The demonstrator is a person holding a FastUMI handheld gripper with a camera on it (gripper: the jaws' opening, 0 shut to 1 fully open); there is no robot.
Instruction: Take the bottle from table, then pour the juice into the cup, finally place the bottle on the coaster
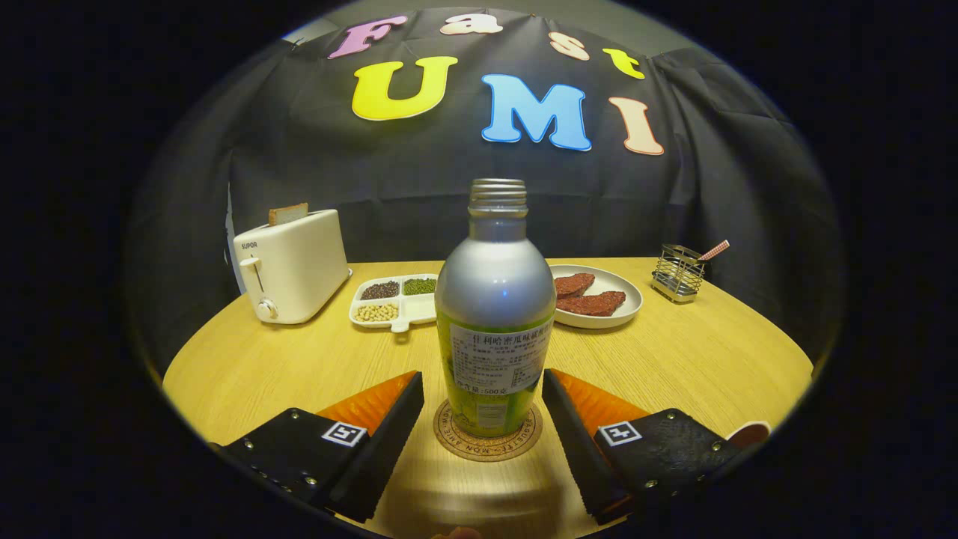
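With the bottle [494,314] standing upright on the coaster [487,442], the gripper [483,397] gapes wide, holding nothing, so only backing away seems left.

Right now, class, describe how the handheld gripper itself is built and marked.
The gripper has two wedge-shaped fingers tapering forward. Each sits on a dark textured block studded with small silver screws and carries a square black-and-white tag.
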